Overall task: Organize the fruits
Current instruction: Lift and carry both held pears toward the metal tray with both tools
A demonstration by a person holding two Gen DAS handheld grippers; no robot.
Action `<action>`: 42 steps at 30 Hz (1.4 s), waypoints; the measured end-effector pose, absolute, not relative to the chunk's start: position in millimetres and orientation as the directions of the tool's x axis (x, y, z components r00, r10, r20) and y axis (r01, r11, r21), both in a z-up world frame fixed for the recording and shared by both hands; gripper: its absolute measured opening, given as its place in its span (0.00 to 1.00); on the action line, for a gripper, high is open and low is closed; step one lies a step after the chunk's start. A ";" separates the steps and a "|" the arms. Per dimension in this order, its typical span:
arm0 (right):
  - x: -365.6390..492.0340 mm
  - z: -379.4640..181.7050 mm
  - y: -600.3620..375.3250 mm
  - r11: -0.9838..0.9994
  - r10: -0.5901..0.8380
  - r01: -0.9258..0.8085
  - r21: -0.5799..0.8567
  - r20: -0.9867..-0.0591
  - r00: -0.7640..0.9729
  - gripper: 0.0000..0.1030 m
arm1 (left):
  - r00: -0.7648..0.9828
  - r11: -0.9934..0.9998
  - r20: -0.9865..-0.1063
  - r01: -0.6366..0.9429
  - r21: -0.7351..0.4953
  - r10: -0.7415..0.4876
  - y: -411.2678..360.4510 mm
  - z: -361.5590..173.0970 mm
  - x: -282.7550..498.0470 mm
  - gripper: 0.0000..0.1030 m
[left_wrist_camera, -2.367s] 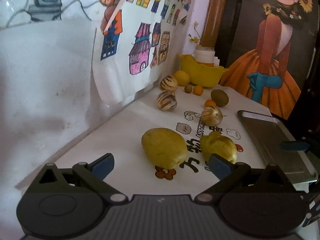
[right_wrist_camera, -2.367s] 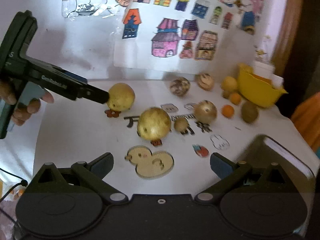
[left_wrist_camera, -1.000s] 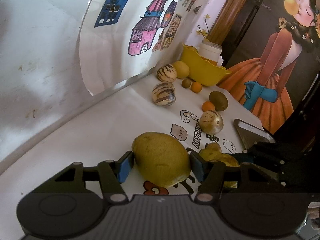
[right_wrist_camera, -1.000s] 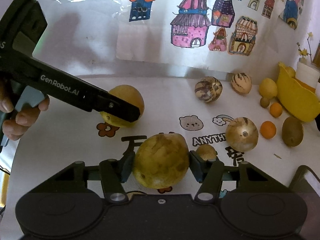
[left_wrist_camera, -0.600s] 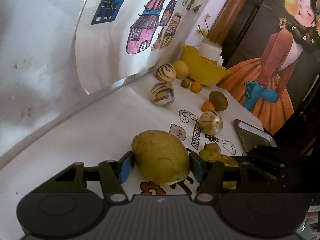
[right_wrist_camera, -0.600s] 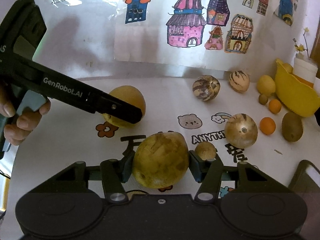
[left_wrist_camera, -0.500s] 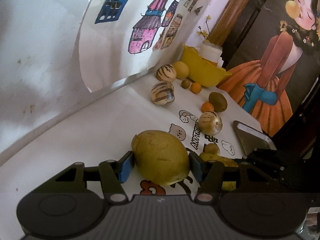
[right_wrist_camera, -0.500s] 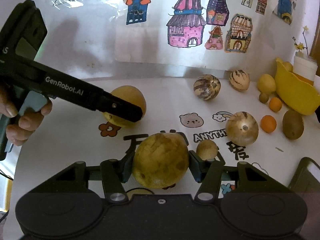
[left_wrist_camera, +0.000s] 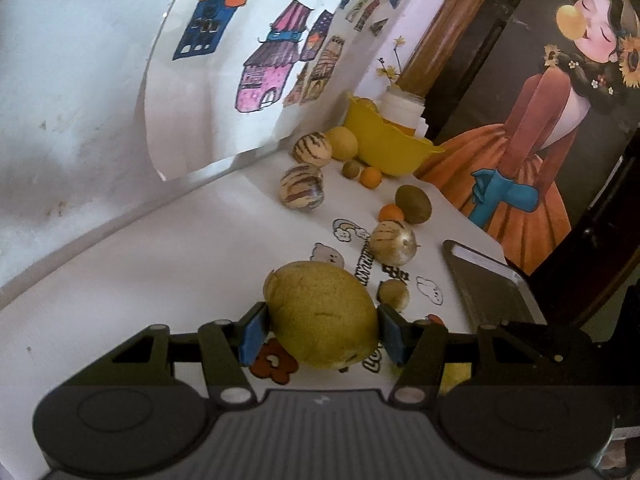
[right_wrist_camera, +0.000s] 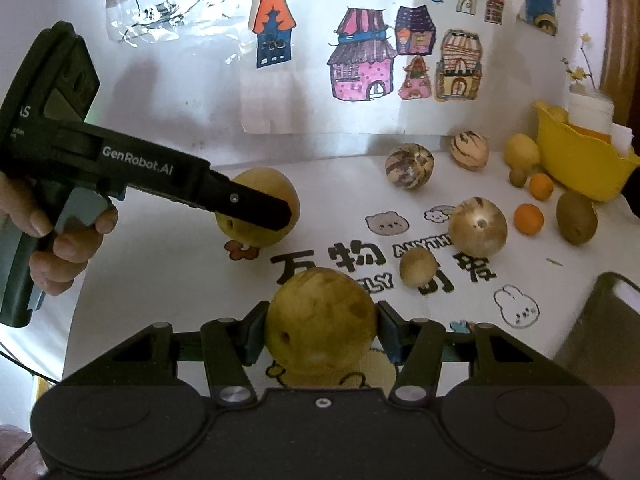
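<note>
My left gripper [left_wrist_camera: 322, 334] is shut on a yellow-green pear-shaped fruit [left_wrist_camera: 320, 312], blue pads pressed to both its sides, over a flower sticker on the white table mat [left_wrist_camera: 180, 264]. In the right wrist view the same fruit [right_wrist_camera: 276, 194] shows behind the left gripper's black fingers [right_wrist_camera: 248, 206], and a hand [right_wrist_camera: 60, 248] holds the handle. My right gripper [right_wrist_camera: 320, 338] is shut on a round, brown-speckled yellow fruit [right_wrist_camera: 320, 320] just above a duck sticker. The right gripper's dark body [left_wrist_camera: 532, 344] shows at the lower right of the left wrist view.
Loose on the mat lie a small brown fruit [right_wrist_camera: 418, 267], a golden round fruit [right_wrist_camera: 478, 232], two striped fruits [right_wrist_camera: 409, 168], two oranges [right_wrist_camera: 528, 218], a kiwi [right_wrist_camera: 577, 218] and a lemon [right_wrist_camera: 521, 152]. A yellow bowl [right_wrist_camera: 580, 164] stands far right. A grey tray [left_wrist_camera: 492, 292] lies at the right edge.
My right gripper has drawn back toward the near edge with its round fruit, uncovering the printed characters on the mat. The left gripper keeps its grip and has hardly moved.
</note>
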State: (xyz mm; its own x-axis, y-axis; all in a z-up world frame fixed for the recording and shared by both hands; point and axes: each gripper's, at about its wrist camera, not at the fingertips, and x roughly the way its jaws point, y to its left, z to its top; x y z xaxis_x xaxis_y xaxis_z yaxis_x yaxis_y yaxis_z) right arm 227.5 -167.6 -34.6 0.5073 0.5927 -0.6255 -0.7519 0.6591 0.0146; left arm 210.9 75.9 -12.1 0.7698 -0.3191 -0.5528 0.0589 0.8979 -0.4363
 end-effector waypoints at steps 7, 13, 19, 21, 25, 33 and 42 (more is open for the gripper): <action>219.3 -32.3 -188.2 0.688 0.601 -0.724 0.054 -0.601 0.527 0.55 | 0.769 0.899 -0.551 0.068 -0.433 -0.324 64.4 -7.1 202.8 0.61; 214.1 -33.0 -206.1 0.719 0.598 -0.689 0.085 -0.581 0.552 0.55 | 0.766 0.890 -0.549 0.066 -0.450 -0.335 55.5 -6.7 201.2 0.61; 211.9 -30.0 -220.3 0.742 0.592 -0.664 0.096 -0.559 0.581 0.55 | 0.764 0.891 -0.547 0.077 -0.447 -0.341 46.7 -5.4 202.0 0.61; 211.2 -28.3 -225.0 0.749 0.588 -0.656 0.096 -0.553 0.590 0.55 | 0.763 0.891 -0.548 0.081 -0.447 -0.344 43.4 -5.9 202.9 0.60; 210.2 -25.2 -234.1 0.759 0.582 -0.643 0.097 -0.543 0.605 0.55 | 0.758 0.885 -0.542 0.097 -0.455 -0.361 37.0 -6.5 204.0 0.60; 210.6 -15.0 -255.1 0.787 0.560 -0.610 0.092 -0.521 0.644 0.55 | 0.745 0.873 -0.537 0.126 -0.471 -0.397 17.3 -4.9 215.1 0.60; 220.9 8.8 -308.0 0.849 0.481 -0.524 0.062 -0.500 0.720 0.55 | 0.735 0.848 -0.494 0.209 -0.486 -0.464 -29.1 11.7 256.5 0.60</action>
State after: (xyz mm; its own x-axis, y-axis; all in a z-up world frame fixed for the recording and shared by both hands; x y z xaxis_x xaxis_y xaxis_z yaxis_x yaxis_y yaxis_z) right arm 220.9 -308.0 8.8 0.7203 0.4812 -0.4996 -0.5245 0.8492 0.0618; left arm 256.5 -29.1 11.7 0.7352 -0.4642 -0.4940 0.2091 0.8485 -0.4862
